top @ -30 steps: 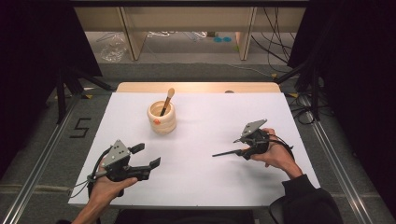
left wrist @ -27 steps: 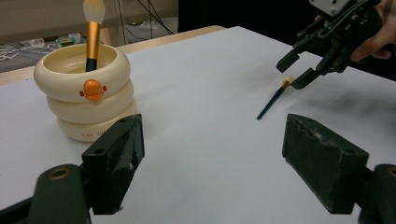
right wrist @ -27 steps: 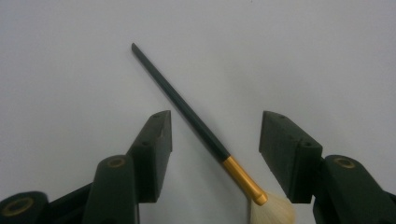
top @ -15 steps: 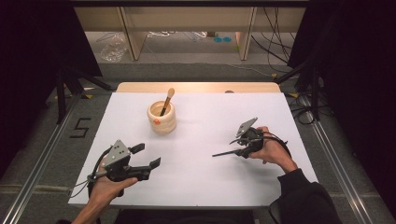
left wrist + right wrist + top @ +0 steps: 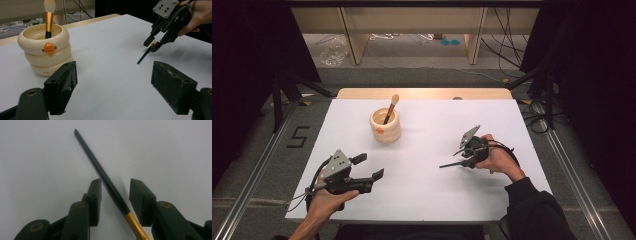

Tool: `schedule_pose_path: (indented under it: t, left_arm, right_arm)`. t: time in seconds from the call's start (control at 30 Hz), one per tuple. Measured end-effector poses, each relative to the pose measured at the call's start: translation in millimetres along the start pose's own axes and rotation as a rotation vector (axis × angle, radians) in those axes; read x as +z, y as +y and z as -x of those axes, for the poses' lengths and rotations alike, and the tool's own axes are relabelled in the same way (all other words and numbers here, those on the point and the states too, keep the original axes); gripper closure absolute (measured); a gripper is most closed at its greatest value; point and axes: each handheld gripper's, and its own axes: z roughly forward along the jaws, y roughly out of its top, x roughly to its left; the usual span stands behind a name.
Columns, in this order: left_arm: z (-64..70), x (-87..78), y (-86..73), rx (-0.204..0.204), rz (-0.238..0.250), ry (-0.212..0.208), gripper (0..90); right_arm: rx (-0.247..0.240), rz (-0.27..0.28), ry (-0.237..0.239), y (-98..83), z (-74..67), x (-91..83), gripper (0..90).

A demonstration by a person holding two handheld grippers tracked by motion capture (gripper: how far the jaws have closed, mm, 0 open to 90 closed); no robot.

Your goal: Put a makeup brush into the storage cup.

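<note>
On my side of the table, a white matte sheet (image 5: pixel 422 165) covers the top, and a strip of pale wood (image 5: pixel 422 93) shows bare at its far edge. Grey floor with metal rails runs down both sides, and a "5" is marked on the floor at the left. Beyond the table I see pale wooden legs, loose cables and dark curtains on either side.

From the high view I get the whole layout: my left gripper (image 5: pixel 368 168) hovers low near the front left, my right gripper (image 5: pixel 458 158) sits at mid-right, and a cream ringed ceramic pot (image 5: pixel 385 125) stands toward the far left-centre, holding a gold-ferruled makeup brush (image 5: pixel 389 108) upright. My left gripper view adds the orange knob on the pot's top ring and faint lettering near its base, and it shows the left jaws standing wide with nothing between them.

My right gripper view gives the close detail: a slender makeup brush with a dark tapered handle and a gold ferrule (image 5: pixel 105 177) lies flat on the sheet, slanting between the right jaws. Those jaws have just been closing and now stand narrow; the left pad looks close to the handle, the right one is clear of it, so it isn't gripped.
</note>
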Motion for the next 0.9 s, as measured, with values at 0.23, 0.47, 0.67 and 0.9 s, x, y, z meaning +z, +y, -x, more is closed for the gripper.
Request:
schedule_pose_path:
  t: [0.23,0.47,0.67,0.9]
  left_arm:
    - [-0.3,-0.8,0.8,0.011,0.002,-0.001,21.1]
    - [-0.1,-1.0,1.0,0.005,0.002,0.000,21.2]
    - [0.0,-0.7,1.0,0.003,0.006,-0.004,21.4]
    - [0.6,-0.9,1.2,0.002,0.003,0.000,21.6]
  right_arm:
    - [-0.015,-0.036,0.029,3.9,1.2,5.2,67.6]
    - [-0.020,-0.073,0.043,6.4,1.9,6.6,72.0]
    - [-0.024,-0.096,0.049,8.7,1.8,6.7,76.7]
    - [-0.034,-0.141,0.049,11.9,0.2,6.1,79.2]
